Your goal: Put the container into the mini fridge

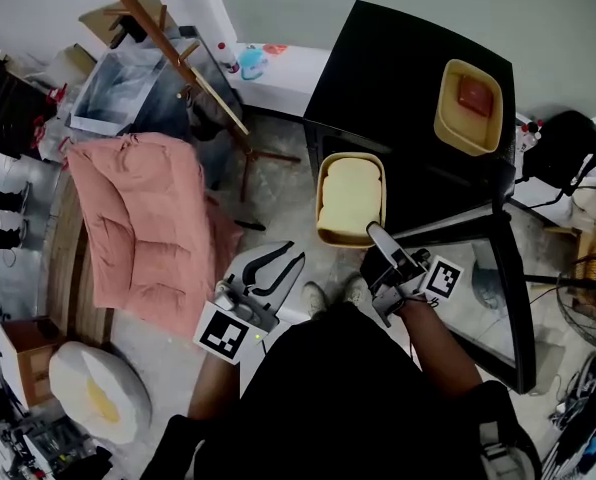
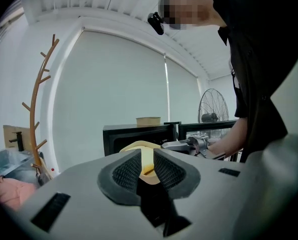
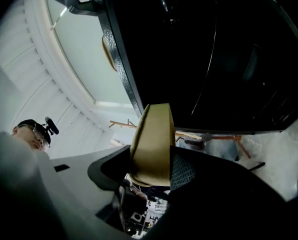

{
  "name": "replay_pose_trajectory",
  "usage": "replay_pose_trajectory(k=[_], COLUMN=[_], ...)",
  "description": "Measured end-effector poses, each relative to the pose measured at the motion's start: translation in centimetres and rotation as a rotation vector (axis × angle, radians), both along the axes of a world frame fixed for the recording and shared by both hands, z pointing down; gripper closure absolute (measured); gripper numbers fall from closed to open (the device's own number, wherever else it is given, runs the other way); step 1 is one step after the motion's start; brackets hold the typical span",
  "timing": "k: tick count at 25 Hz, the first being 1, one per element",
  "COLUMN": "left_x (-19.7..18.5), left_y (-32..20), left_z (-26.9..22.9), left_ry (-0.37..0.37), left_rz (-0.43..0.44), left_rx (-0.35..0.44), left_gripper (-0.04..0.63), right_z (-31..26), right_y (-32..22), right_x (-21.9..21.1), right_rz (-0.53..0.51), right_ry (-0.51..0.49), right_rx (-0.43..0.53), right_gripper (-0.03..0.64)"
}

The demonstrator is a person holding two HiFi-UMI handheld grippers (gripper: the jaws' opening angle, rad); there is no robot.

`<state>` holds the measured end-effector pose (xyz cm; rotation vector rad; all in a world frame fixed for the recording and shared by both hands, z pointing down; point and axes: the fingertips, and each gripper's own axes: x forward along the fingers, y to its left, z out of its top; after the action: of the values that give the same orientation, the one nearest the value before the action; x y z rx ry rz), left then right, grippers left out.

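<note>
While the right gripper (image 3: 151, 164) pinches the yellow lidded container (image 1: 350, 198) by its rim, mini fridge (image 1: 398, 68) opening just ahead of its jaws, I'd feed it in level; left gripper (image 2: 146, 166) jaws slightly apart, empty.

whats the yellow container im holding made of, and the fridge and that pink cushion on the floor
Held container: probably plastic, matte pale yellow, with a smooth moulded rim and rounded corners. Mini fridge: a smooth black shell with a slight sheen, likely painted metal or plastic. Its open door looks glass-fronted, since the floor seems to show through. Pink cushion: soft fabric, tufted and creased.
</note>
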<state>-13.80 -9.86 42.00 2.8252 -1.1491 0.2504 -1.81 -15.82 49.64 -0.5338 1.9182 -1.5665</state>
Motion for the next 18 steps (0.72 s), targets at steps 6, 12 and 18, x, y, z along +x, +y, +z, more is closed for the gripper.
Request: replay_pose_trajectory(k=[6,12,18], left_x=[1.1,2.3,3.0], left_y=[-0.6,-2.4,-4.1], left_z=[1.7,4.1,5.7], left_ry=[-0.025,-0.024,-0.034], left_rz=[0.021,0.015,0.001], left_rx=[-0.021,-0.048,-0.059], left_gripper=[0.509,0.511,0.511], right_z=[2.2,3.6,4.8], right_y=[-2.8,-5.0,-6.5], right_x=[1.6,1.8,1.9], right_rz=[0.069,0.107,0.119], right_ry=[0.048,0.057,0.058], right_rx=[-0.017,-0.029,-0.055], right_gripper=[0.382,0.382,0.382])
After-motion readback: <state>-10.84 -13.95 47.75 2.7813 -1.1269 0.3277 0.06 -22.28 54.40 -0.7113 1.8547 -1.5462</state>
